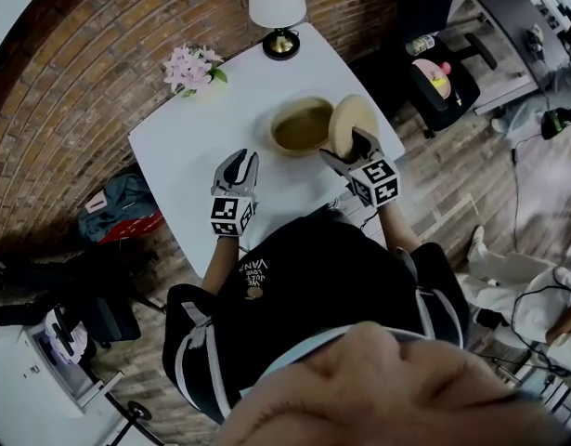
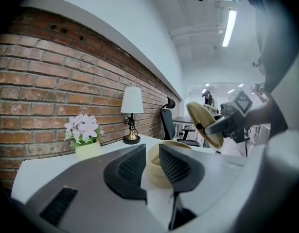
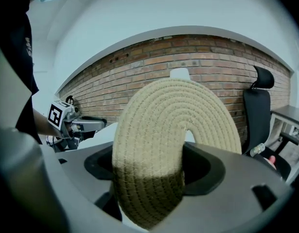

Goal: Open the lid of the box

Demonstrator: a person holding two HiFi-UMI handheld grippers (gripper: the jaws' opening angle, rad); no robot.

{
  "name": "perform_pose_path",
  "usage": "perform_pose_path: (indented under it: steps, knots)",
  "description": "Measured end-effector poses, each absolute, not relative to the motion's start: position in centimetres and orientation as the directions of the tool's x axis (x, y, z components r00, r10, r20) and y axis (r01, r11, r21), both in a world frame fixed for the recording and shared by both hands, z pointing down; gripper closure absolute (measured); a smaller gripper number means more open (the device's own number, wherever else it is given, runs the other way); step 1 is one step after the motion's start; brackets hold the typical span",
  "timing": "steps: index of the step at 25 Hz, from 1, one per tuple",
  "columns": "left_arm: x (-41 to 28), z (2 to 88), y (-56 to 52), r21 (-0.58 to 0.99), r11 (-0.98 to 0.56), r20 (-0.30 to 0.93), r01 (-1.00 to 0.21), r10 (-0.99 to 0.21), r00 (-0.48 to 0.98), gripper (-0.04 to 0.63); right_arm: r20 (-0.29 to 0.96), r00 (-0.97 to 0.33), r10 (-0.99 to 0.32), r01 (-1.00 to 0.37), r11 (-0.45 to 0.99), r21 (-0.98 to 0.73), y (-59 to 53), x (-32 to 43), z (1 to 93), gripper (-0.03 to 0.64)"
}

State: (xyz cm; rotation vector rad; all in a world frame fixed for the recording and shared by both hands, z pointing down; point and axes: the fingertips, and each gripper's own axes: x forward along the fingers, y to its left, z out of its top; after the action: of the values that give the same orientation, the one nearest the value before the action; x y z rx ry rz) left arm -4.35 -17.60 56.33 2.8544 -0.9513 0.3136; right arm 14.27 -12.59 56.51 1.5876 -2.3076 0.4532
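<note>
White table, open woven box near its right edge, lamp, potted pink flowers

Lid: woven disc, up on edge, filling the middle.
Right gripper: jaws clamped on the lid's lower rim.
Left gripper: off left, clear of lid.
Wall: brick, behind.
Chair: black, right.

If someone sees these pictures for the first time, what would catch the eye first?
The round woven lid stands on edge in the right gripper, just right of the open box on the white table. The left gripper hovers empty near the table's front, jaws slightly apart. Pink flowers and a lamp stand at the table's far edge.
</note>
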Motion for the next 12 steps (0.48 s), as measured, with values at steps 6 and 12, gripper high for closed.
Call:
perform_pose_path:
  steps: [6,12]
  knots:
    - [-5.1,55.4,-16.7,0.030,-0.797,0.204,-0.603,-0.585,0.785,0.549,0.373,-0.291,-0.881,-0.957,0.270,-0.108,-10.9,14.8,55.5,0.253]
    - [-4.9,54.2,-15.4,0.034,-0.811,0.191,-0.584,-0.568,0.800,0.569,0.345,-0.240,-0.907,-0.969,0.200,-0.148,-8.7,15.5,55.0,0.253]
